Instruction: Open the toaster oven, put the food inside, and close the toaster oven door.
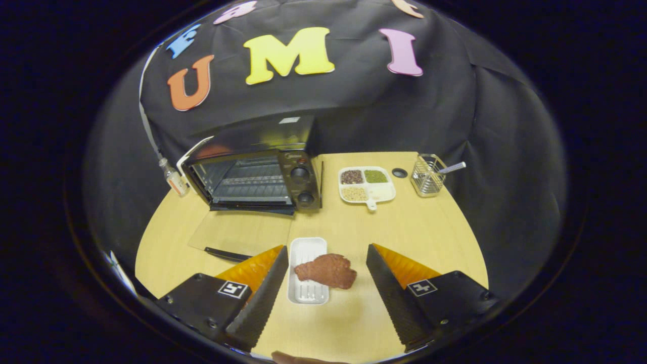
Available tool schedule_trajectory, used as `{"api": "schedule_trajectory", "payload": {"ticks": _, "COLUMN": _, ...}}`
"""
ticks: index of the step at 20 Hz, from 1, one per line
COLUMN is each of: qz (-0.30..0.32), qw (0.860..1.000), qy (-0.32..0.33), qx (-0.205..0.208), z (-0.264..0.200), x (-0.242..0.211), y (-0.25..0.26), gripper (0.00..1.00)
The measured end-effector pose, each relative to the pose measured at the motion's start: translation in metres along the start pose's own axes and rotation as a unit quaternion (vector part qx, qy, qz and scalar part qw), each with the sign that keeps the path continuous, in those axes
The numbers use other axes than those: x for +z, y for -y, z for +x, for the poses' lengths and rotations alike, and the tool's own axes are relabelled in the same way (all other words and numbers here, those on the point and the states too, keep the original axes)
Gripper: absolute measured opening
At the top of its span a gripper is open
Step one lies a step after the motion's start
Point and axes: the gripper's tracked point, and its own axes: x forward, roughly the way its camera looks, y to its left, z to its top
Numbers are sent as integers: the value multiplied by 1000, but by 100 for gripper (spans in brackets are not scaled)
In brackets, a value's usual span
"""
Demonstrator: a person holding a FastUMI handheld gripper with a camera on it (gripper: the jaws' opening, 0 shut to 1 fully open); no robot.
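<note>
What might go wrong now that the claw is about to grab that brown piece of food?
1. The brown, flat piece of food lies half on the small white rectangular tray, half on the wooden table. The open claw straddles both, so closing might drag the tray along.
2. The black toaster oven's glass door lies open flat beside the tray; a low carry could bump it.

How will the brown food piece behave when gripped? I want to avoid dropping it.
The brown food piece looks flat and lumpy, so likely stiff and light. It overhangs the white tray, so it may tilt. The open gripper straddles it.
</note>
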Motion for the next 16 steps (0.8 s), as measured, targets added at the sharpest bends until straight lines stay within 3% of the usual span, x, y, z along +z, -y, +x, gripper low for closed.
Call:
{"api": "schedule_trajectory", "payload": {"ticks": 4, "qz": 14, "qw": 1000, "qy": -9, "qx": -15, "z": 25, "x": -4, "y": 44, "gripper": 99}}
{"api": "schedule_trajectory", "payload": {"ticks": 6, "qz": 27, "qw": 999, "qy": -40, "qx": 23, "z": 38, "x": -24, "y": 41, "gripper": 99}}
{"api": "schedule_trajectory", "payload": {"ticks": 10, "qz": 82, "qw": 986, "qy": -87, "qx": 121, "z": 53, "x": -45, "y": 18, "gripper": 88}}
{"api": "schedule_trajectory", "payload": {"ticks": 13, "qz": 106, "qw": 977, "qy": -101, "qx": 154, "z": 54, "x": -54, "y": 9, "gripper": 75}}
{"api": "schedule_trajectory", "payload": {"ticks": 15, "qz": 117, "qw": 974, "qy": -114, "qx": 160, "z": 56, "x": -63, "y": 10, "gripper": 60}}
{"api": "schedule_trajectory", "payload": {"ticks": 16, "qz": 125, "qw": 971, "qy": -117, "qx": 166, "z": 55, "x": -64, "y": 10, "gripper": 46}}
